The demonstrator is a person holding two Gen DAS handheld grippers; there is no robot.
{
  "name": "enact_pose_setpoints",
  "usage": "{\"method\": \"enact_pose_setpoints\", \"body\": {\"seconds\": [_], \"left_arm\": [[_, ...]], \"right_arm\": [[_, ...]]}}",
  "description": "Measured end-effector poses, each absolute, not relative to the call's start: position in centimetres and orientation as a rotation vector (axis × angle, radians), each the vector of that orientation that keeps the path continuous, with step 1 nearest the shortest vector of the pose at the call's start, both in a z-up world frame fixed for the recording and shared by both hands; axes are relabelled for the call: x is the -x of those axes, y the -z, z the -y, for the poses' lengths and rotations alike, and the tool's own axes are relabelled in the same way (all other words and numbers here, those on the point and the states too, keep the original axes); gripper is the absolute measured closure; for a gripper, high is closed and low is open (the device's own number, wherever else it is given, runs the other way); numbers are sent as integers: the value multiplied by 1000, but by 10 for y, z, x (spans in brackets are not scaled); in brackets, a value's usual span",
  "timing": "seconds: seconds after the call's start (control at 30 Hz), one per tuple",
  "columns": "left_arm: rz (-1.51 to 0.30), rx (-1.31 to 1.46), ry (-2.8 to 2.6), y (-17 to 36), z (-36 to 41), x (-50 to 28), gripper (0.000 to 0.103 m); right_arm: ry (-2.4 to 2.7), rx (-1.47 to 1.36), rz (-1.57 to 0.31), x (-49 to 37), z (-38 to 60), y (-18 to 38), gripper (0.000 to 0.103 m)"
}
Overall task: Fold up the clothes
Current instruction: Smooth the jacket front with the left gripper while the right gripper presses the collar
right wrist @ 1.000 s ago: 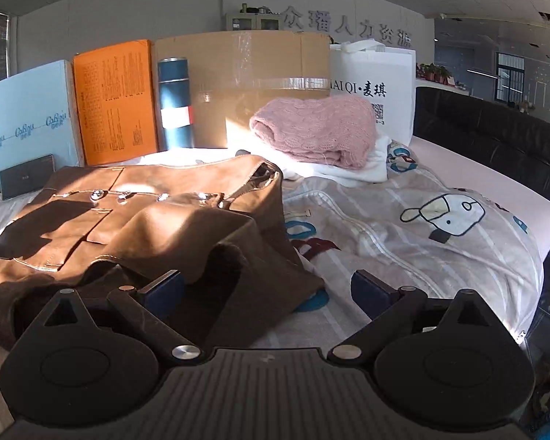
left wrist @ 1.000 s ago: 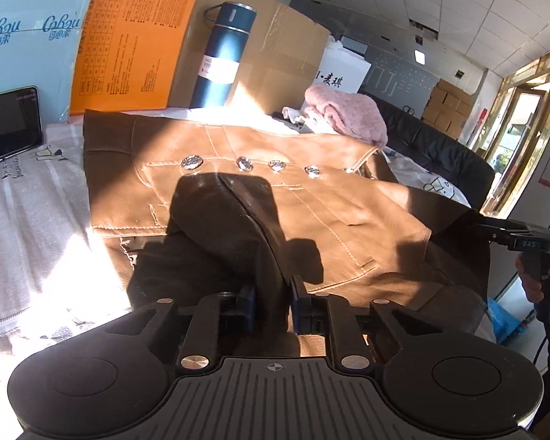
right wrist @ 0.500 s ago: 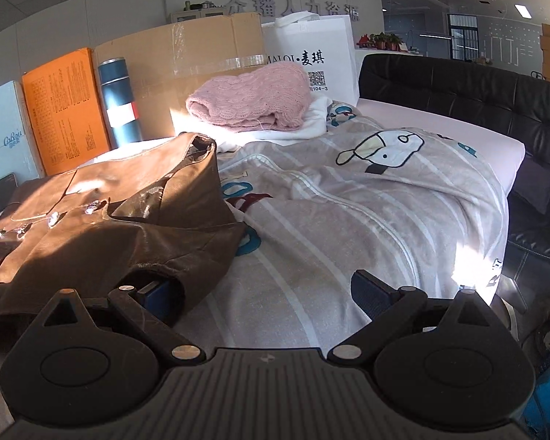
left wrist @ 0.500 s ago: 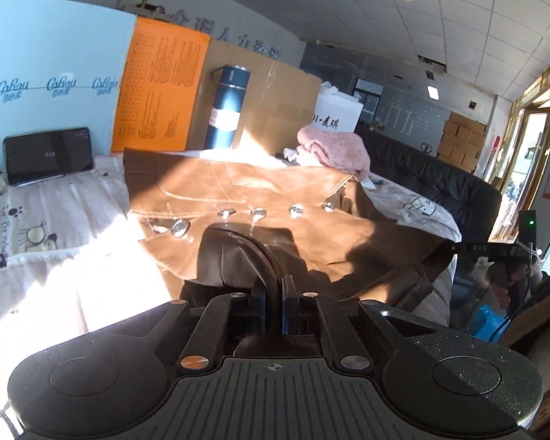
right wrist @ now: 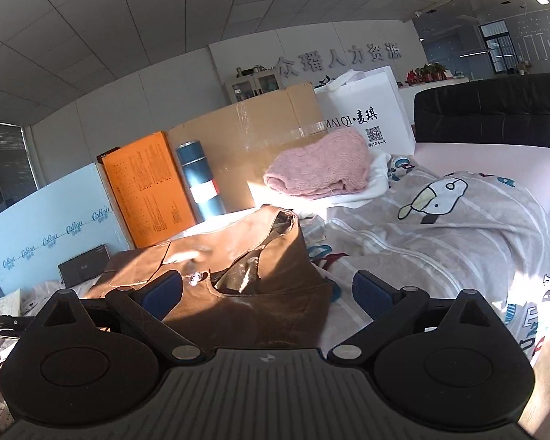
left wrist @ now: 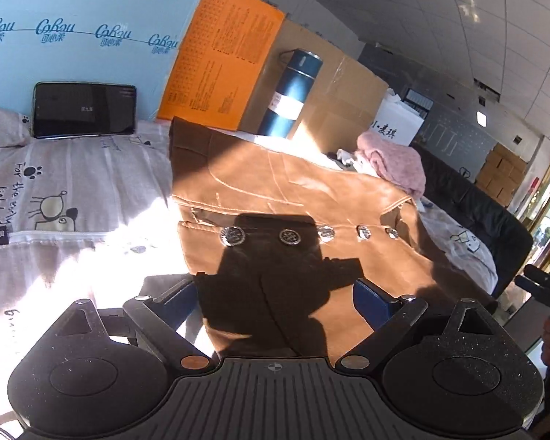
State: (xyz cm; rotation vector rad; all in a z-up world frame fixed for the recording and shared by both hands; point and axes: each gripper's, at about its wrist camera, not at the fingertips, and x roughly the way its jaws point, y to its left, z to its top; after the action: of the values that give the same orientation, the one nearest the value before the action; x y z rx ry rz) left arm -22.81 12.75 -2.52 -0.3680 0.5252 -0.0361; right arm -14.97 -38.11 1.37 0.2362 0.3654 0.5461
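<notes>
A brown leather jacket (left wrist: 293,198) with a row of metal buttons (left wrist: 233,235) lies spread on the printed grey bed sheet (left wrist: 73,183). My left gripper (left wrist: 275,295) is open just above the jacket's near edge, with the leather between its blue pads and nothing held. In the right wrist view the jacket (right wrist: 245,278) shows with its collar opening up. My right gripper (right wrist: 267,293) is open and empty over the jacket's near right edge.
A folded pink sweater (right wrist: 319,165) lies on white cloth at the back. A blue flask (left wrist: 291,93), an orange box (left wrist: 220,62), cardboard, a white bag (right wrist: 366,110) and a phone (left wrist: 84,110) line the back. A black sofa (right wrist: 495,110) stands right.
My left gripper was shut on a dark fold of the jacket; it has let go and opened, and the fold now lies flat. My right gripper tilted up and stayed open.
</notes>
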Motion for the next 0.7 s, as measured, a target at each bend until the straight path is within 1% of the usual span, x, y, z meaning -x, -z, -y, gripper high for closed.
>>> {"method": "enact_pose_setpoints", "body": {"seconds": [0.2,0.3,0.37,0.57,0.63,0.67,0.7], "left_arm": [[-578,196,55,27,-127,195,9],[-599,167,56,33,-123,189,9],[-600,153,56,37,-121,188,9],[-512,139,130,26,-117,197,9],[-529,131,141,27,-117,190,9],[-552,122,123,29,-118,184,14],[-567,117,104,31,-119,180,43]], "right_arm": [[-761,-177,-419,100,298,-26,3],[-820,-146,-481,76,260,-22,3],[-808,-131,-507,70,253,-15,3],[-748,-105,-570,58,244,9,3],[-728,-97,-591,54,241,18,3],[-718,-92,-601,51,240,22,3],[-708,-88,-612,49,238,26,3]]}}
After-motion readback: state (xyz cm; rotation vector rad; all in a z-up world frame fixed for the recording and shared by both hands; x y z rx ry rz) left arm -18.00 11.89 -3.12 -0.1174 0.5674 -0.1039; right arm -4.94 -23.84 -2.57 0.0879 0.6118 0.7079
